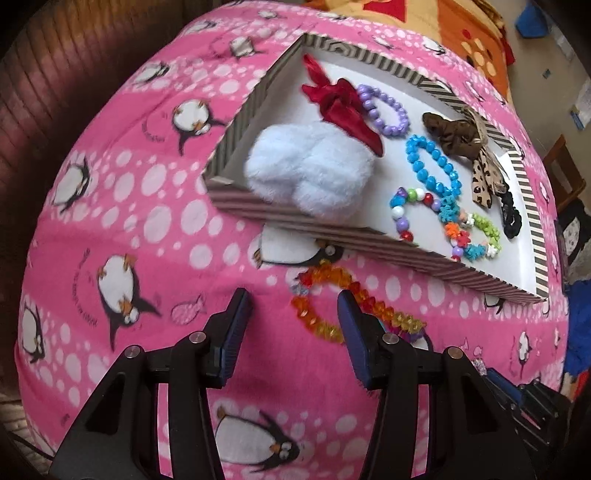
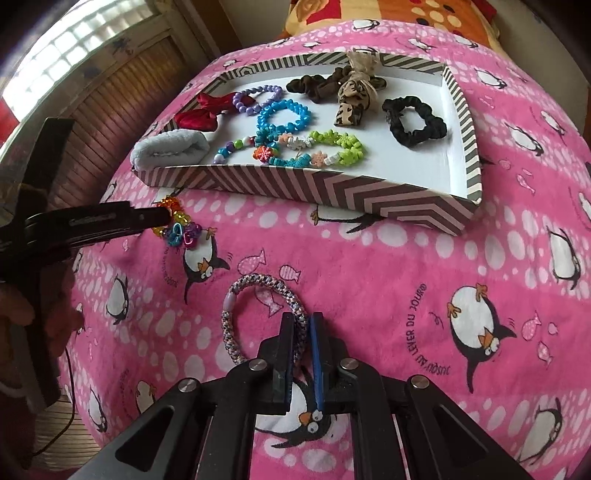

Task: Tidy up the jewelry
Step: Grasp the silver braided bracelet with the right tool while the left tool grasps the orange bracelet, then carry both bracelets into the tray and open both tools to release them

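Observation:
A striped box lid (image 1: 325,229) (image 2: 332,184) lies on the pink penguin blanket and holds several bracelets and scrunchies, among them a blue bead bracelet (image 1: 436,166) (image 2: 284,114), a white fluffy scrunchie (image 1: 310,166) and a black scrunchie (image 2: 413,122). An orange bead bracelet (image 1: 325,295) (image 2: 171,208) lies on the blanket in front of the lid. My left gripper (image 1: 293,306) is open around its near part. My right gripper (image 2: 303,325) is shut on a braided purple-grey bracelet (image 2: 236,291) lying on the blanket.
The pink blanket (image 1: 147,229) covers a rounded bed surface. An orange patterned pillow (image 2: 388,14) lies behind the lid. Wooden shutters (image 2: 110,96) stand at the left. A small multicoloured ring trinket (image 2: 181,236) lies beside the orange bracelet.

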The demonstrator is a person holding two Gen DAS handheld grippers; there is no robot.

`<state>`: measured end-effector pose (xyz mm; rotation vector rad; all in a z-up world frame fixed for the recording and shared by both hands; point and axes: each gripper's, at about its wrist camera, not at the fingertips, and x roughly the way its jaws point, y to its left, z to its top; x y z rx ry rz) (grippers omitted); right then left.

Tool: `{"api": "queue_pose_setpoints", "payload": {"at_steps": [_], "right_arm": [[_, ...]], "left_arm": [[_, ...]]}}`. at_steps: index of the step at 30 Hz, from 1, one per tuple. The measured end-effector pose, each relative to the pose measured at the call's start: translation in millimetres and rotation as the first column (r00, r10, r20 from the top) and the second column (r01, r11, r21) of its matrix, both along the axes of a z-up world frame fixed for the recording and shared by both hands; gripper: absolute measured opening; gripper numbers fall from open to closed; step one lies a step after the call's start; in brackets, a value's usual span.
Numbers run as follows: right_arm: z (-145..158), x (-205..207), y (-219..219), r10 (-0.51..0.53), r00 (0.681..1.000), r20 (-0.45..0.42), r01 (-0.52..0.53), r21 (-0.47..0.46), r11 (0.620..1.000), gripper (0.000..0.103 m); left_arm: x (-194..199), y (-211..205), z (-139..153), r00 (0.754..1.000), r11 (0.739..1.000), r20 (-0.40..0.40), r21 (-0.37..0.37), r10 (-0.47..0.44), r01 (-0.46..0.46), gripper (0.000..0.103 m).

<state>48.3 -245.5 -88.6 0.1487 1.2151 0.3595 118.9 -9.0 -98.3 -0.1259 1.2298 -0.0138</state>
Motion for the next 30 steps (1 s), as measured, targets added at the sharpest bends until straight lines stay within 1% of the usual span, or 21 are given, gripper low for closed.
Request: {"api": "queue_pose_setpoints", "payload": {"at_steps": [1, 2, 4, 5, 7, 9, 12, 16, 22, 27, 30], "right_arm": [[-0.7, -0.1, 0.7, 0.004, 1.000, 0.007, -0.004, 0.003, 1.000, 0.007], [-1.2, 0.1, 1.2, 0.007, 1.000, 0.010, -0.007, 0.003, 1.000, 0.007], [0.5, -0.3, 1.9, 0.013, 1.000, 0.020, -0.013, 0.001, 1.000, 0.007], [1.6, 0.2, 1.5, 0.015, 1.000, 0.023, -0.015, -0.002, 1.000, 0.007], [8.0, 0.5, -0.8, 0.013, 0.999, 0.037, -0.013, 0.000, 1.000, 0.007], [17.4, 1.0, -3.4, 0.015, 0.999, 0.052, -0.015, 0.011, 1.000, 0.007], [31.5, -0.1, -5.4, 0.017, 0.996, 0.084, -0.018, 0.007, 1.000, 0.007], [51.5, -0.8, -13.8, -0.007, 0.993, 0.120, 0.004, 0.023, 1.000, 0.007], [73.9, 5.6, -28.0, -0.056, 0.984, 0.170, 0.057, -0.001, 0.998, 0.007], [83.7, 16.8, -38.2, -0.088, 0.977, 0.193, 0.095, -0.028, 0.995, 0.007], [84.8, 27.3, -45.1, -0.110, 0.975, 0.193, 0.119, -0.035, 0.992, 0.007]], "left_arm": [[-1.2, -3.2, -0.2, 1.000, 1.000, 0.016, 0.016, -0.018, 0.018, 0.026], [-2.3, -6.3, -0.7, 0.999, 0.999, 0.029, 0.037, -0.041, 0.039, 0.015], [-3.4, -6.4, -1.1, 0.998, 0.998, 0.028, 0.022, -0.061, 0.061, 0.008], [-4.4, -4.1, -0.3, 0.998, 0.998, 0.019, 0.000, -0.056, 0.056, 0.008], [-8.2, 1.5, 5.3, 0.999, 0.997, 0.008, -0.074, -0.033, 0.033, 0.008], [-13.7, 6.2, 16.2, 0.999, 0.994, 0.027, -0.101, -0.029, 0.032, 0.008], [-19.9, 8.1, 35.6, 0.998, 0.988, 0.054, -0.143, -0.046, 0.053, 0.008], [-27.1, 5.0, 66.4, 0.992, 0.985, 0.104, -0.147, -0.074, 0.089, 0.008], [-34.8, 0.6, 107.7, 0.975, 0.980, 0.184, -0.138, -0.120, 0.147, 0.008], [-23.6, -8.9, 126.9, 0.966, 0.972, 0.212, -0.147, -0.149, 0.182, 0.008], [-13.8, -25.8, 136.7, 0.956, 0.968, 0.231, -0.134, -0.179, 0.214, 0.008]]}}
